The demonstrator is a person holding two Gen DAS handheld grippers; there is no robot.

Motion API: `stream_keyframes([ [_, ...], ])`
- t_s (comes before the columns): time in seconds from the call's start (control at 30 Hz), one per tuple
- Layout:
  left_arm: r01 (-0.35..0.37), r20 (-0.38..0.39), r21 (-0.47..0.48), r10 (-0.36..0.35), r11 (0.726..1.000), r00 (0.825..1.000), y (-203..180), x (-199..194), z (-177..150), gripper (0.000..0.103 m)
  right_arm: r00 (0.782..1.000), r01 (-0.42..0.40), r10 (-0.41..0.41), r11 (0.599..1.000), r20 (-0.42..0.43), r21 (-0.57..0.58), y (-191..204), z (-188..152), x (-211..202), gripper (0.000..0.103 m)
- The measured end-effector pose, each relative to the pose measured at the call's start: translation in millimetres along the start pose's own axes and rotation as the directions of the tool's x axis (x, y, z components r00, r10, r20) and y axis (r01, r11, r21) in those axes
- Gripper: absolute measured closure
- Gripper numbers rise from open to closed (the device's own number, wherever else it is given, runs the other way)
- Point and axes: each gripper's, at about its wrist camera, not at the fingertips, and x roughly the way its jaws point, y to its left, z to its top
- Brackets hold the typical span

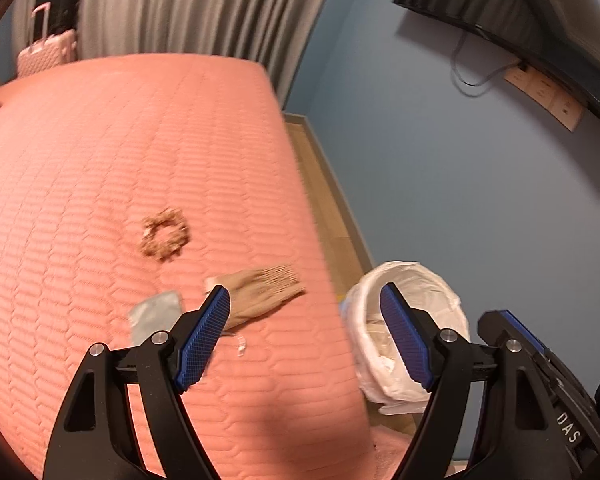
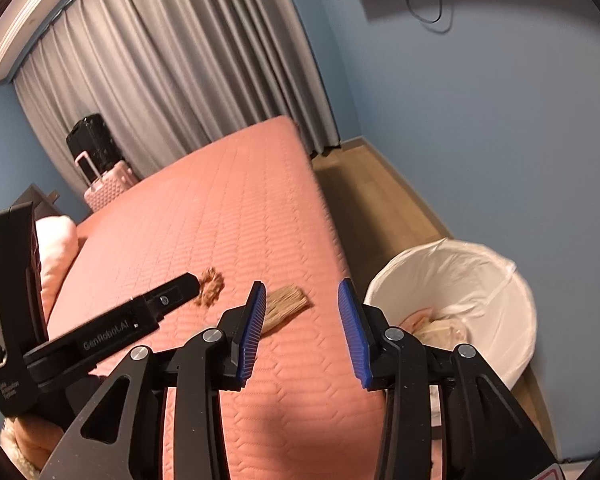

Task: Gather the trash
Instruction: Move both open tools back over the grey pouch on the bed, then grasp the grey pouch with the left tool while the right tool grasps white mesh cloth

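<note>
A pink quilted bed carries a brown scrunchie, a tan sock, a silvery wrapper and a small clear plastic bit. My left gripper is open and empty, above the bed's right edge between the sock and the white-lined trash bin. My right gripper is open and empty, over the bed edge. The sock, the scrunchie and the bin, which holds some trash, show in the right wrist view. The left gripper's body shows there too.
The bin stands on a wooden floor strip between the bed and a blue wall. A pink suitcase and a black one stand by grey curtains. A pink pillow lies at the bed's left.
</note>
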Motion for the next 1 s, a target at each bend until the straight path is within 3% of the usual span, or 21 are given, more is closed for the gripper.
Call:
stream_keyframes([
  [0.57,-0.139,-0.128,-0.136,0.122,0.981,0.984,125,20,-26,0.027,0.984,-0.049,0.039,0.997,-0.171,-0.055,61,-47,73,0.065],
  [1.0,-0.118,-0.249,-0.199,0.067,0.973,0.966,155,79,-37,0.027,0.947,-0.066,0.037,0.994,-0.32,-0.083,83,-88,139,0.065],
])
